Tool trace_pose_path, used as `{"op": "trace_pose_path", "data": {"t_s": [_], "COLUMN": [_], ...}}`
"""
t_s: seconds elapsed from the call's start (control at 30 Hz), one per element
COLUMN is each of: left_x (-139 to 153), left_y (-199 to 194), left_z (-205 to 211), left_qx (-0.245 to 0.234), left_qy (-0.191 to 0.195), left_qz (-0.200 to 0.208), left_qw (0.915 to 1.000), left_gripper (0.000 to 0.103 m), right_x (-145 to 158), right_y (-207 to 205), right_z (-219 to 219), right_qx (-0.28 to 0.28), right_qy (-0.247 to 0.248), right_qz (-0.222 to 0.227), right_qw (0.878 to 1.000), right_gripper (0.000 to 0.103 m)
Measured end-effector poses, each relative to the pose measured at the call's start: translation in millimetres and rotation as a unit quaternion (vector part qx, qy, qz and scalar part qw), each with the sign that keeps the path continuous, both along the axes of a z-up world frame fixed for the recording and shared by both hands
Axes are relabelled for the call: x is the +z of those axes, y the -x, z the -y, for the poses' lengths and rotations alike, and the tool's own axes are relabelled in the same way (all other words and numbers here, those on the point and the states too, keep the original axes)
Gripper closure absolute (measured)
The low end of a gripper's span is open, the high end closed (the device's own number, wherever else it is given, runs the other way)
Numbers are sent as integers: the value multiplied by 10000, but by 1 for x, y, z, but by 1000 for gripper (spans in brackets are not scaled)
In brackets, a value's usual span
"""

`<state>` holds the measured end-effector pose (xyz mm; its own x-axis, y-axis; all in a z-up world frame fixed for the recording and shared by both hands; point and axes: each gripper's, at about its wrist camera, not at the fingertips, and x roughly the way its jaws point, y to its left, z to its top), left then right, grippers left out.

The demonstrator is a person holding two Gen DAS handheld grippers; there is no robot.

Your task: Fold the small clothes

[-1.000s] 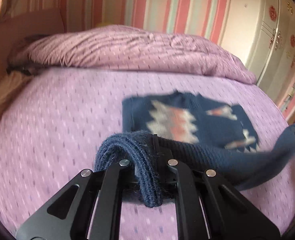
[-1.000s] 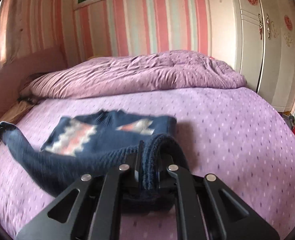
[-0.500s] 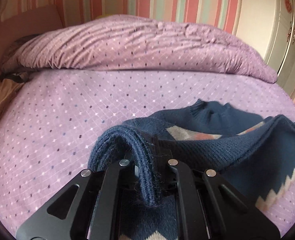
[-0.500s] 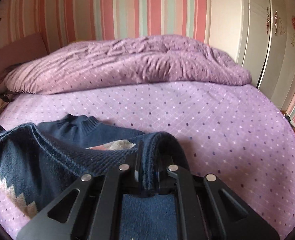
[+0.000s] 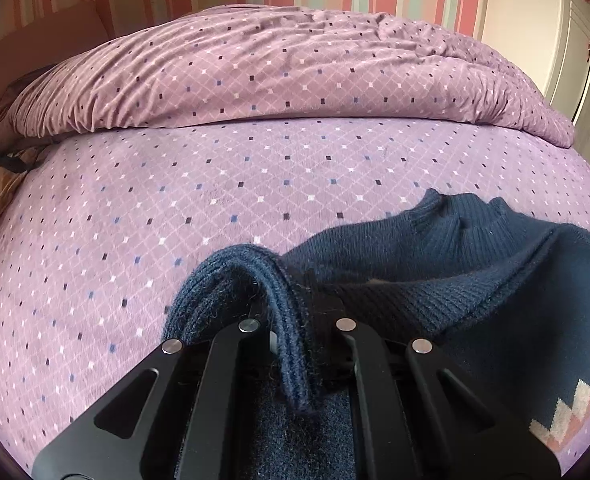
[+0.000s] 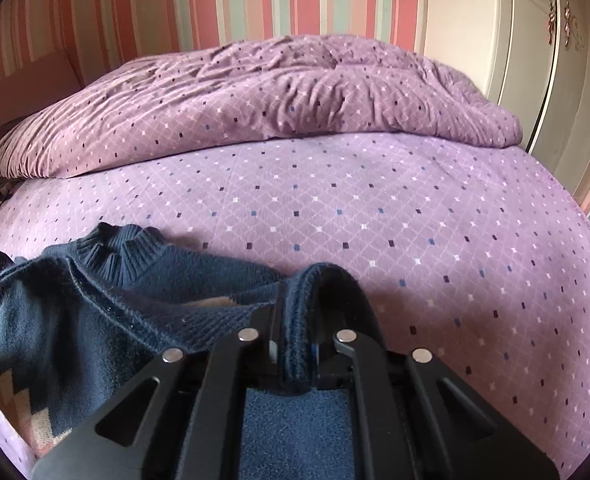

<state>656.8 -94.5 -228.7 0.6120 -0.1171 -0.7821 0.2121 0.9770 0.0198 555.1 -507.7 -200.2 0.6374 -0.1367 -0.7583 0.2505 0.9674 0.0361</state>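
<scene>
Purple bed (image 5: 255, 200), rumpled duvet (image 5: 295, 68), navy sweater (image 5: 475, 272)

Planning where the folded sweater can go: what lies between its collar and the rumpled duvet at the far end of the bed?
Only bare purple bedsheet lies between the sweater collar and the duvet; both wrist views show it.

Bunched purple duvet (image 5: 295, 72); striped wall (image 6: 255, 0)

A home bedroom is shown: a bed (image 6: 375, 208) covered in purple dotted sheets, a rumpled duvet (image 6: 275, 96), striped wallpaper (image 6: 235, 0), a decorated wardrobe (image 6: 567, 40).
</scene>
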Motion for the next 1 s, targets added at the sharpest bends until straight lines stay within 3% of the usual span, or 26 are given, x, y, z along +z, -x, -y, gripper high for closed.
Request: {"op": "trace_pose_path", "data": {"t_s": [0.13,0.23,0.47,0.7,0.83,0.9,0.93,0.97,1.0], "left_x": [-25,-29,-12,21,27,26,26,27,30], "left_y": [-16,-13,-14,5,-5,-6,-4,1,7], "left_z": [6,9,-12,-14,-28,-30,-27,-24,-22], "left_qx": [-59,-166,-135,-316,-328,-353,-345,-310,-248], "left_qy": [-219,-395,298,435,946,952,740,490,199], "left_qz": [-365,-308,-457,-205,-577,-681,-625,-477,-227], "left_qw": [9991,9986,9984,9983,9933,9925,9947,9972,9992], "left_gripper": [96,95,91,86,83,81,65,20,3], "right_x": [-27,-36,-33,-30,-32,-32,-31,-31,-30], "right_y": [-15,-16,-14,-12,-12,-12,-12,-13,-13], "right_z": [4,-3,0,-1,0,1,1,0,0], "right_qx": [-40,48,80,68,65,70,73,85,104], "right_qy": [27,296,228,214,177,174,191,195,160], "right_qz": [-423,-493,-424,-287,-287,-290,-288,-283,-264], "right_qw": [9991,9983,9988,9993,9994,9994,9994,9994,9995], "right_gripper": [95,95,94,94,94,94,94,92,90]}}
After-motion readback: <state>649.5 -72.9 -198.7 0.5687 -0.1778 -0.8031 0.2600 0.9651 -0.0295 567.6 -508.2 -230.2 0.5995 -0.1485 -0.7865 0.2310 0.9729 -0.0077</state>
